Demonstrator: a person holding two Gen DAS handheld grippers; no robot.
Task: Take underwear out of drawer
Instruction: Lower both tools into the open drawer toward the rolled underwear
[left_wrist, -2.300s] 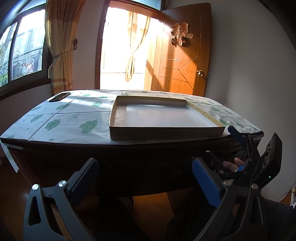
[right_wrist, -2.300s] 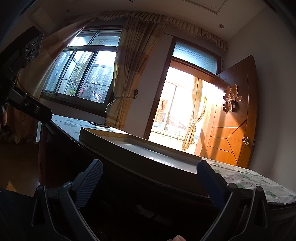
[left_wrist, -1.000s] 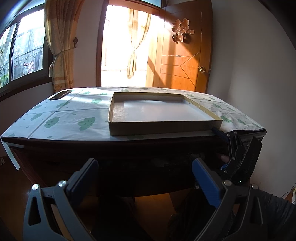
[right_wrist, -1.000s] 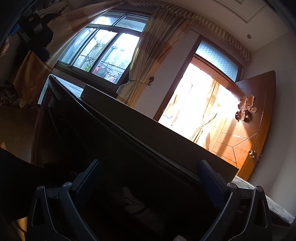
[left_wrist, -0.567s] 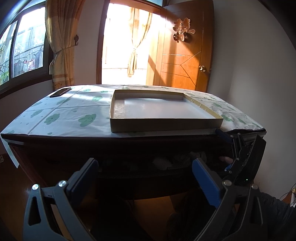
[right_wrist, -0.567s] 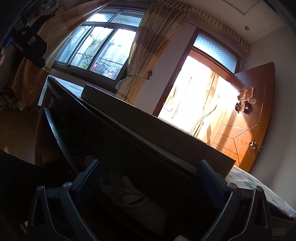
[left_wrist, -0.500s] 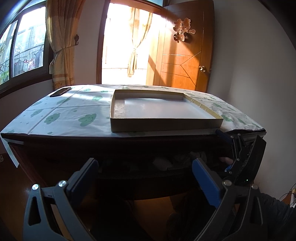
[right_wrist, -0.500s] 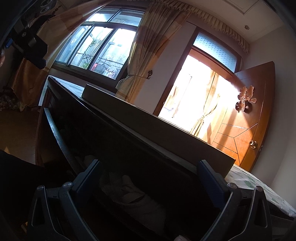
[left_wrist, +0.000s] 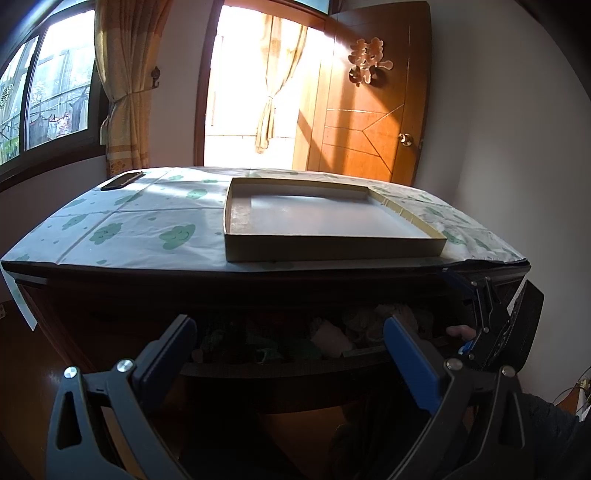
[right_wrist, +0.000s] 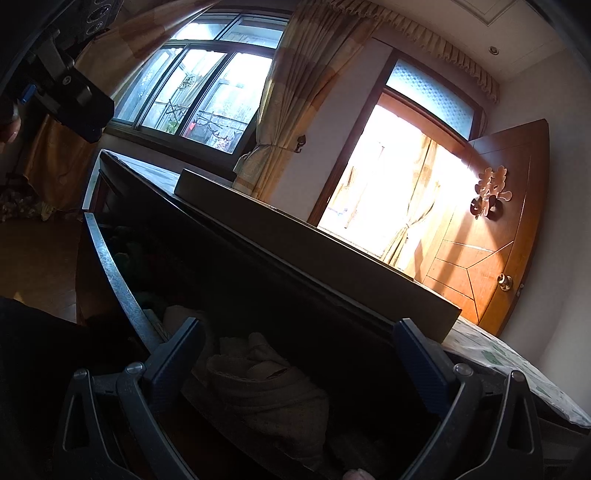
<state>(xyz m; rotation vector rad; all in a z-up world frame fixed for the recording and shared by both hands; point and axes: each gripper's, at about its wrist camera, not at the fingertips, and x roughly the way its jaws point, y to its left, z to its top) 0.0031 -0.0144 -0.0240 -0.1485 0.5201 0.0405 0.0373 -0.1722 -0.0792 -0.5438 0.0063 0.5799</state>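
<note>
The dark wooden drawer (left_wrist: 280, 367) stands pulled open under the table top. Rolled underwear lies inside: pale and pink pieces (left_wrist: 332, 338) at the right, green ones (left_wrist: 258, 347) at the left. My left gripper (left_wrist: 288, 354) is open and empty in front of the drawer. My right gripper (right_wrist: 295, 354) is open just above a beige bundle of underwear (right_wrist: 266, 384) at the drawer's right end. The right gripper's body (left_wrist: 495, 328) shows at the right in the left wrist view.
A shallow cardboard box lid (left_wrist: 325, 225) lies on the table's cloud-print cover (left_wrist: 147, 225). A black phone (left_wrist: 122, 181) lies at the far left corner. An open wooden door (left_wrist: 373, 110) and a window (right_wrist: 192, 99) stand behind. The drawer's front rim (right_wrist: 118, 280) runs left of my right gripper.
The drawer has come further out, and more underwear shows inside. My right gripper has dropped closer to the beige bundle. The left gripper has barely moved.
</note>
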